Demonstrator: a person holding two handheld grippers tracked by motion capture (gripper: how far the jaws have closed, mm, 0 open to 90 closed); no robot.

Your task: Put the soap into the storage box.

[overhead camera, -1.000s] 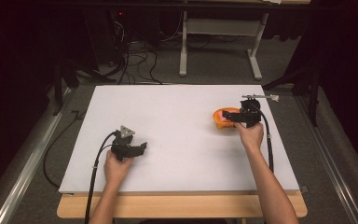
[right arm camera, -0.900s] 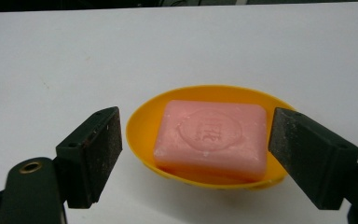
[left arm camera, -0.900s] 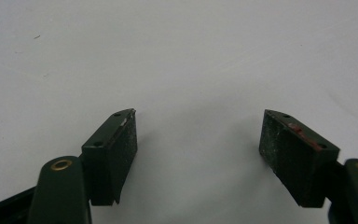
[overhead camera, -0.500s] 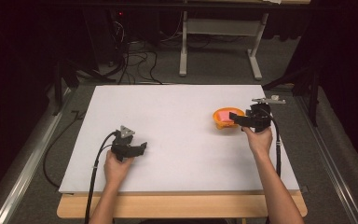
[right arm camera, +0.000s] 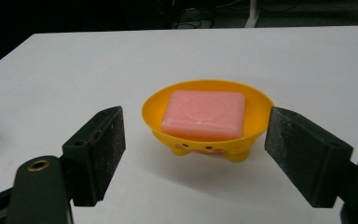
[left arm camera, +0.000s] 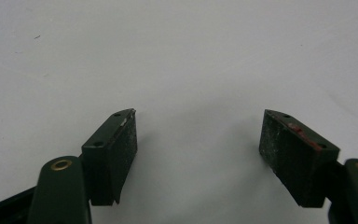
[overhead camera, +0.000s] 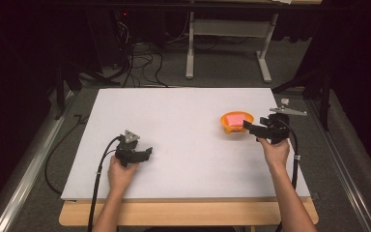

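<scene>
My high view looks down over the white table from its near edge; my right gripper view, close and low, shares its soap dish.

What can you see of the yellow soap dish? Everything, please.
The soap dish is an oval, shallow bowl that looks like glossy yellow-orange plastic, standing upright on short stubby feet, with small dark and pink marks on its front. A pink rectangular soap bar lies flat inside. It sits on the white table toward the person's right, just ahead of the right gripper, whose open jaws flank it without touching.
</scene>
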